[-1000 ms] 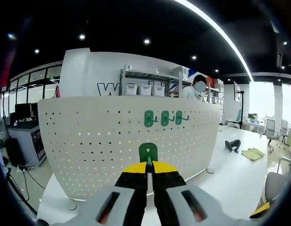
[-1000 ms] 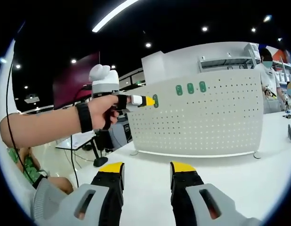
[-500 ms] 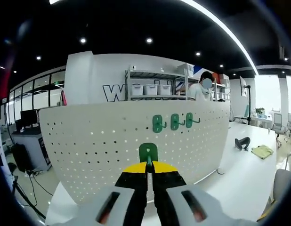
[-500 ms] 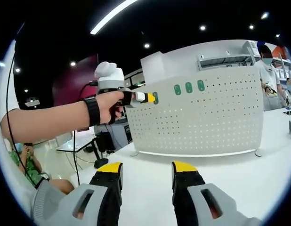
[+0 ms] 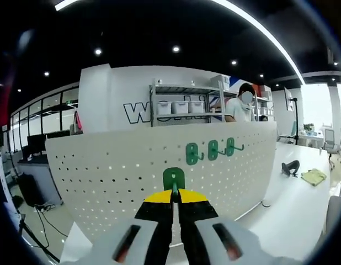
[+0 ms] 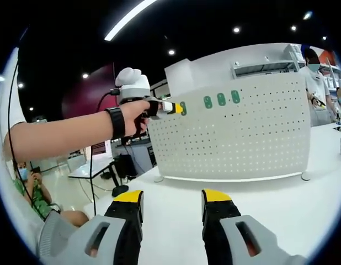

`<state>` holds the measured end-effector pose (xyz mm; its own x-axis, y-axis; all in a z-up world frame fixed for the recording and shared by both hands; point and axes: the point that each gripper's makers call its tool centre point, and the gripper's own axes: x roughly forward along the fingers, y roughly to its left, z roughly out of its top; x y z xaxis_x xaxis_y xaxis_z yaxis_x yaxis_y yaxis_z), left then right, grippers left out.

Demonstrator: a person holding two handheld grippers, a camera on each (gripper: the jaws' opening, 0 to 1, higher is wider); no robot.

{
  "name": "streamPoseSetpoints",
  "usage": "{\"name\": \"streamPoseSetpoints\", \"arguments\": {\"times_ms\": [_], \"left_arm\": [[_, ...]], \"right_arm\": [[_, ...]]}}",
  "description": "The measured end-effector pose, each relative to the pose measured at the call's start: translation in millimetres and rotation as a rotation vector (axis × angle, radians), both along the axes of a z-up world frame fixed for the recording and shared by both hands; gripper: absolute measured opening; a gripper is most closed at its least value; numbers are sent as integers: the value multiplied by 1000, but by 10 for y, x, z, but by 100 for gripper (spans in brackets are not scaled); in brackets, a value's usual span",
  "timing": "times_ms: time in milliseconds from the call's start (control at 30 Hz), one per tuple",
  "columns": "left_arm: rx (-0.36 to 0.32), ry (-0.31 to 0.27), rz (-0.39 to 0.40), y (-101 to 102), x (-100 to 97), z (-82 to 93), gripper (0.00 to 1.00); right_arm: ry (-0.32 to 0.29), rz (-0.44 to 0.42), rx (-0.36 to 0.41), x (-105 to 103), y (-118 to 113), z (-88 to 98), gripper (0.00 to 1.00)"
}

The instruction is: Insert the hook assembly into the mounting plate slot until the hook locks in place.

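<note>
A white perforated mounting plate [image 5: 121,171] [image 6: 242,138] stands upright on the white table. Three green hooks [image 5: 213,150] [image 6: 221,99] hang in a row near its top edge. My left gripper [image 5: 174,194] is shut on a fourth green hook [image 5: 174,179], held up in front of the plate's face. In the right gripper view a hand holds that left gripper [image 6: 171,107] at the plate's upper left corner, with the green hook [image 6: 183,108] at its tip. My right gripper [image 6: 171,200] stands open low over the table with nothing between its jaws.
The white table [image 6: 176,190] stretches in front of the plate. A black object [image 5: 290,167] and a yellow-green cloth [image 5: 313,176] lie at the table's right. Shelves with bins [image 5: 184,106] and a standing person [image 5: 242,107] are behind the plate. A seated person [image 6: 32,190] is at the left.
The left gripper with its hook has risen and drawn closer to the plate's upper left corner. The right gripper has stayed open and nearly still.
</note>
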<state>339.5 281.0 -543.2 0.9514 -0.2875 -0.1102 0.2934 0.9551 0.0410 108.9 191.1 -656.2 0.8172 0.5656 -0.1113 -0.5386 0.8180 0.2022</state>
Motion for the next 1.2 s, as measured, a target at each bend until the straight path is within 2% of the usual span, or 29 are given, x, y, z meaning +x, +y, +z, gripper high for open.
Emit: {"name": "streamPoseSetpoints", "arguments": {"times_ms": [300, 600, 667, 1200], "left_arm": [[-5, 12, 1, -73, 79, 2, 2], [-18, 22, 34, -62, 200, 13, 2], [3, 13, 39, -72, 221, 30, 2], [17, 8, 59, -157, 435, 84, 2]], "right_arm": [[-2, 2, 2, 15, -25, -2, 43], [4, 7, 3, 13, -19, -29, 42], [3, 6, 9, 24, -35, -13, 42], [6, -6, 9, 48, -130, -35, 42]]}}
